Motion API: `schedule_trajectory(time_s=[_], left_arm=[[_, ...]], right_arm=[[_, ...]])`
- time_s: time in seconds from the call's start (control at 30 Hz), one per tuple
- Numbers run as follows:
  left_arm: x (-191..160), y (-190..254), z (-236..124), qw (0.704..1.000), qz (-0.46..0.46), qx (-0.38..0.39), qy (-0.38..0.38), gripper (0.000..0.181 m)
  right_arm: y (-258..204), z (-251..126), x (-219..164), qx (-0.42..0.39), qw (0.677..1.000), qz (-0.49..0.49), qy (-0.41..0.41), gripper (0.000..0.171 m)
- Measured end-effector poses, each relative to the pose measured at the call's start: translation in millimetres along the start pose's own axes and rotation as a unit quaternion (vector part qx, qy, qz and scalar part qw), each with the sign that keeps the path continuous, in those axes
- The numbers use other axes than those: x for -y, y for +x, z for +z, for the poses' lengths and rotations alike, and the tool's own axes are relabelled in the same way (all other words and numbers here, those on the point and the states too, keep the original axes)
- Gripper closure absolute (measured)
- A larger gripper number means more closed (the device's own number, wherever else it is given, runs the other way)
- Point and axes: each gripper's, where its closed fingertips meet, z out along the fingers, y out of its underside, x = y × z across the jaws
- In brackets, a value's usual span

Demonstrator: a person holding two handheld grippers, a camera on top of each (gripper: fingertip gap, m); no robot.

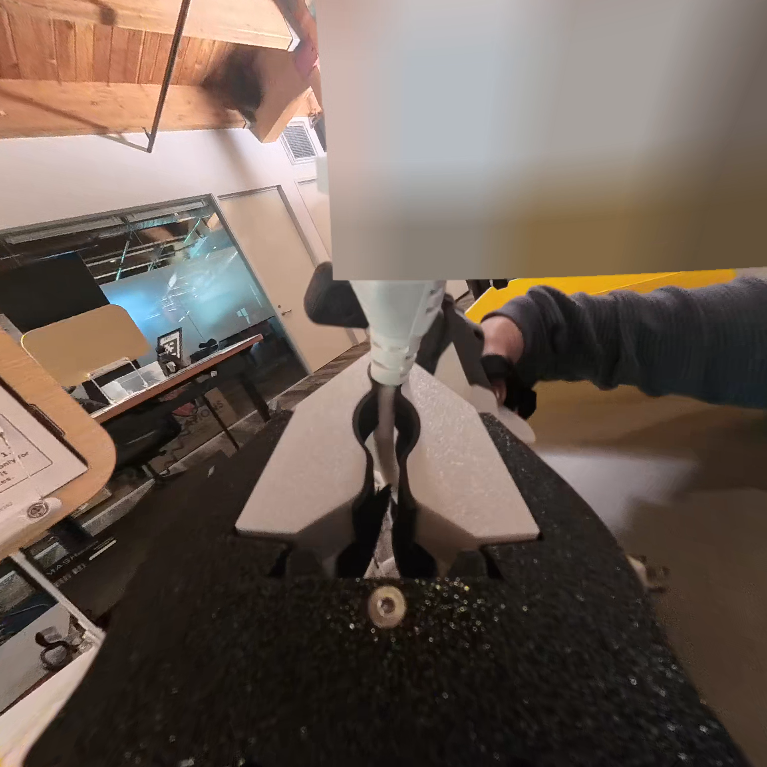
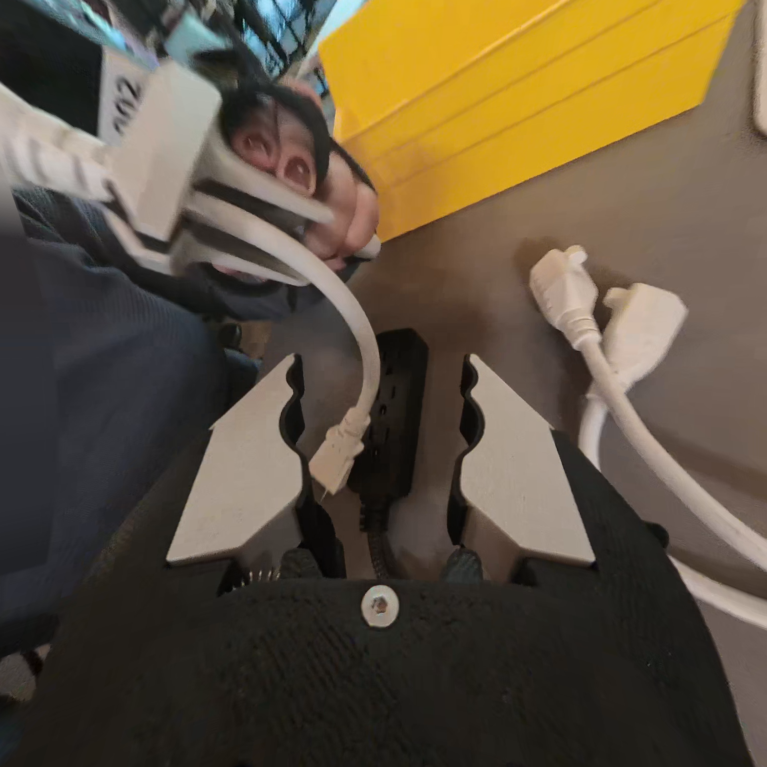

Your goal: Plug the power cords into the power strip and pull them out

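Note:
In the left wrist view my left gripper point(image 1: 388, 394) is shut on a white power cord point(image 1: 386, 431). The cord's thick white end point(image 1: 394, 328) sticks out past the fingertips. In the right wrist view my right gripper point(image 2: 382, 361) is open and empty, with its jaws on either side of a black power strip point(image 2: 398, 415) lying on the table. The held cord point(image 2: 352, 315) curves down from the blurred left gripper point(image 2: 249, 224) at the upper left. Its white plug point(image 2: 338, 454) hangs just over the strip's near left side; contact cannot be told.
A second white cord lies on the grey table point(image 2: 539, 199) to the right, with its plug point(image 2: 560, 290) and socket end point(image 2: 639, 328) side by side. A yellow bin point(image 2: 498, 91) stands behind. A person's sleeve point(image 1: 643, 340) reaches in from the right. The grippers' ends are close to 10 centimetres from one another.

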Motion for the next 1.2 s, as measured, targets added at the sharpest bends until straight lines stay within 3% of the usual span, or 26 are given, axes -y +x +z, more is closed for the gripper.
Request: schedule_trajectory(time_s=[0.1,0.2,0.23,0.37,0.4,0.47,0.57,0.77,0.9,1.1,1.2], left_arm=[[3.1,2.5,-0.2,1.0,0.015,0.001,-0.001,0.181],[7.1,5.3,-0.2,1.0,0.031,0.006,-0.003,0.181],[8.1,5.5,0.1,0.999,0.03,0.009,-0.007,0.181],[-1.2,-1.3,4.5,0.995,-0.01,0.047,-0.089,0.181],[-2.9,-3.5,5.2,0.992,-0.028,0.059,-0.107,0.174],[0.0,-1.3,6.5,0.991,-0.055,0.053,-0.108,0.141],[2.0,-3.5,4.5,0.99,-0.096,0.04,-0.092,0.113],[-41.0,-0.8,9.1,0.968,-0.188,0.001,-0.164,0.087],[-59.8,12.6,14.2,0.955,-0.224,-0.03,-0.19,0.093],[-49.4,11.3,12.0,0.962,-0.215,-0.036,-0.162,0.13],[-38.1,1.7,8.3,0.97,-0.202,-0.021,-0.13,0.125]], right_arm=[[-3.7,25.2,-11.5,0.007,0.999,-0.018,-0.045,0.106],[-9.7,38.8,-16.7,0.021,0.996,-0.052,-0.063,0.161],[-11.0,41.0,-13.7,0.021,0.996,-0.066,-0.056,0.17],[-0.4,38.2,-5.5,-0.022,0.994,-0.098,-0.037,0.17],[-0.2,34.1,0.9,-0.021,0.995,-0.099,-0.016,0.17],[1.0,21.4,17.1,-0.031,0.993,-0.109,0.036,0.17],[8.5,-0.7,35.5,-0.081,0.983,-0.139,0.09,0.17],[-14.5,-49.0,84.5,-0.08,0.944,-0.173,0.269,0.171],[-30.6,-66.9,98.7,-0.069,0.922,-0.191,0.33,0.171],[-45.9,-76.2,104.1,-0.102,0.905,-0.247,0.332,0.17],[-47.6,-77.1,102.8,-0.129,0.901,-0.271,0.313,0.17]])
